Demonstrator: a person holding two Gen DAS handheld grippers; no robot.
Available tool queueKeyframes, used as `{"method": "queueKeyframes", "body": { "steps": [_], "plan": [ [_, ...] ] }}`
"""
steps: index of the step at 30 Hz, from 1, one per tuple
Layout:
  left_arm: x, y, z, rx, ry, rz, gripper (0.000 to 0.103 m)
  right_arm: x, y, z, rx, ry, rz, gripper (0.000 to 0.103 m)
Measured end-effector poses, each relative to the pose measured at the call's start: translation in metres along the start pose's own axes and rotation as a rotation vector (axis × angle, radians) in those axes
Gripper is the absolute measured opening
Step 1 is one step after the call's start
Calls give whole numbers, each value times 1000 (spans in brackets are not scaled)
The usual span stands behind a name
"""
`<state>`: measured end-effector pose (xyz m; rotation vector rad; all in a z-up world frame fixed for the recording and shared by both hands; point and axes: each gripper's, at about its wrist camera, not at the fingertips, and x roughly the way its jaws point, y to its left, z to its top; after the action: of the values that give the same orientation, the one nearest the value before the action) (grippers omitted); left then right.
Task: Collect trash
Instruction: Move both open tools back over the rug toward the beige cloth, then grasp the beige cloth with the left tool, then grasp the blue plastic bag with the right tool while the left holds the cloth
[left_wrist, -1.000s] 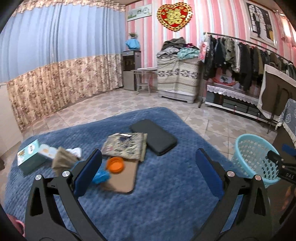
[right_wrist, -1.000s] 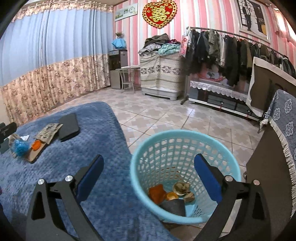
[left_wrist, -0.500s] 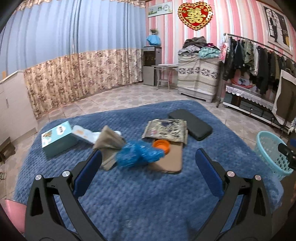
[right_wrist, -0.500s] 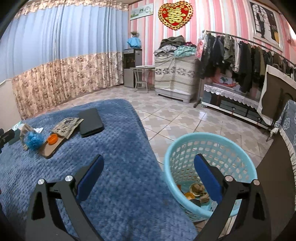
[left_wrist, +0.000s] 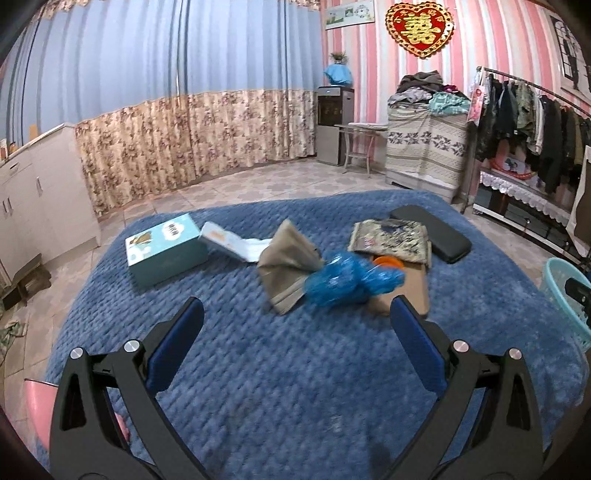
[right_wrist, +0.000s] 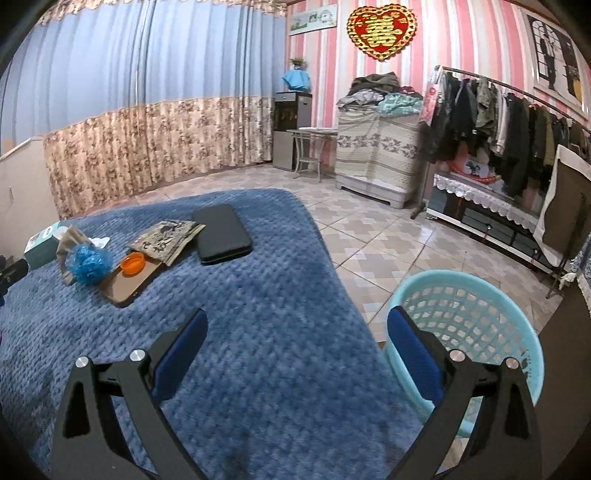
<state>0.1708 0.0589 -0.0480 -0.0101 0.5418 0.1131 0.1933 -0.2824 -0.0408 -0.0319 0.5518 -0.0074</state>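
Note:
A crumpled blue plastic bag (left_wrist: 347, 282) lies on the blue blanket (left_wrist: 295, 369), beside a brown paper bag (left_wrist: 286, 266) and an orange lid (left_wrist: 388, 263). My left gripper (left_wrist: 295, 332) is open and empty, just short of the blue bag. My right gripper (right_wrist: 295, 338) is open and empty over the blanket's edge, beside the light-blue trash basket (right_wrist: 498, 317). The blue bag (right_wrist: 88, 264) and orange lid (right_wrist: 133, 264) also show far left in the right wrist view.
On the blanket lie a teal box (left_wrist: 164, 249), a white packet (left_wrist: 232, 243), a patterned cloth (left_wrist: 391, 240), a black case (left_wrist: 432, 232) and a brown board (left_wrist: 413, 291). The basket (left_wrist: 569, 295) stands at the right. A clothes rack (right_wrist: 509, 125) stands beyond the tiled floor.
The left gripper swung left and now faces the blue bag and paper bag. The right gripper swung left off the basket, whose contents are out of view.

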Motion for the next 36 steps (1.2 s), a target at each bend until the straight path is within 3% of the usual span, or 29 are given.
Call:
{"method": "queueKeyframes", "body": {
  "steps": [9, 12, 16, 20, 23, 25, 28, 33, 36],
  "plan": [
    [25, 25, -6, -32, 45, 21, 97, 22, 30, -7, -47, 33, 39, 96],
    [35, 27, 1, -25, 22, 17, 97, 30, 38, -10, -60, 51, 49, 96],
    [64, 29, 16, -12, 42, -13, 84, 37, 42, -14, -66, 71, 56, 96],
    [102, 32, 25, -35, 86, -62, 80, 39, 44, -13, -77, 86, 48, 96],
    [123, 27, 27, -13, 125, -102, 64, 41, 45, -13, -78, 90, 50, 96],
    [127, 23, 26, -4, 153, -141, 35, 43, 48, -12, -85, 92, 49, 96],
    [119, 21, 22, 15, 141, -162, 16, 46, 56, -10, -90, 95, 60, 96],
    [91, 35, 17, 22, 88, -126, 11, 50, 80, -5, -120, 88, 101, 96],
    [72, 50, 14, 25, 72, -55, 11, 52, 102, 1, -151, 82, 137, 96]
  ]
}}
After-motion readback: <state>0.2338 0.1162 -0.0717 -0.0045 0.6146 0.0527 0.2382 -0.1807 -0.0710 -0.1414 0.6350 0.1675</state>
